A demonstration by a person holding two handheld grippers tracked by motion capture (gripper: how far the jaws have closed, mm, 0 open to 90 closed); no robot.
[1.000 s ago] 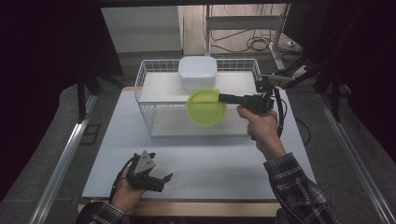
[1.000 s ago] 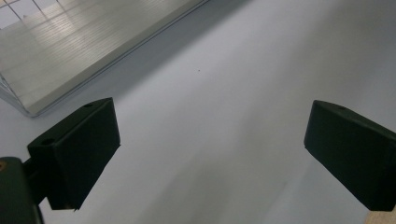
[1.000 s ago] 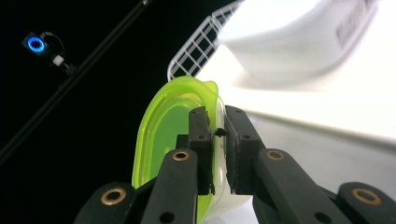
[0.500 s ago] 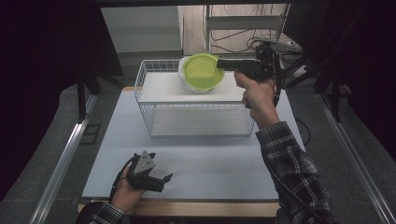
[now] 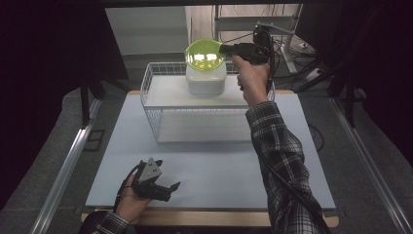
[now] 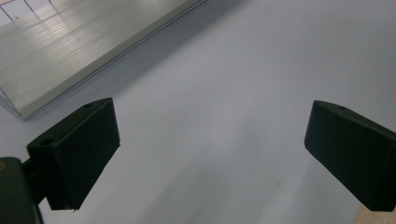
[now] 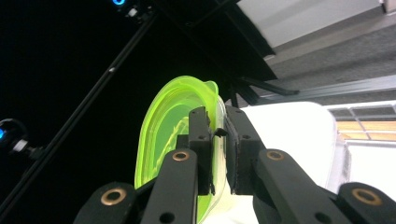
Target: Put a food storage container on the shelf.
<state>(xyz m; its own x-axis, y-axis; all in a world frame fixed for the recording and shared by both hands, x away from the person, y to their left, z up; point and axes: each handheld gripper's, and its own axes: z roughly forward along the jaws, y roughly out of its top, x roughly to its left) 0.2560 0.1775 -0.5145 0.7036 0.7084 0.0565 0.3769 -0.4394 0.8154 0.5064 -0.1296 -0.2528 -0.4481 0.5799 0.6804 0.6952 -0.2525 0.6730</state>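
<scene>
A translucent lime-green bowl (image 5: 205, 53) hangs in the air above the white square container (image 5: 206, 79), which sits at the back of the white wire basket (image 5: 152, 92). My right gripper (image 5: 227, 48) is shut on the bowl's rim. In the right gripper view the two jaws pinch the bowl's wall (image 7: 163, 121) between them, with the white container (image 7: 289, 126) behind. My left gripper (image 5: 170, 189) rests on the white table (image 5: 209, 165) near its front edge, open, with nothing between its jaws (image 6: 210, 149).
The wire basket stands across the back half of the table, with a white liner inside. Metal rails (image 5: 63, 170) run along both sides of the table. A pale slatted panel (image 6: 70, 51) lies beyond the left gripper. Cables and a rack (image 5: 287, 34) sit behind the basket.
My right gripper has carried the green bowl from over the basket's front right up and back to above the white container. The left gripper has stayed put.
</scene>
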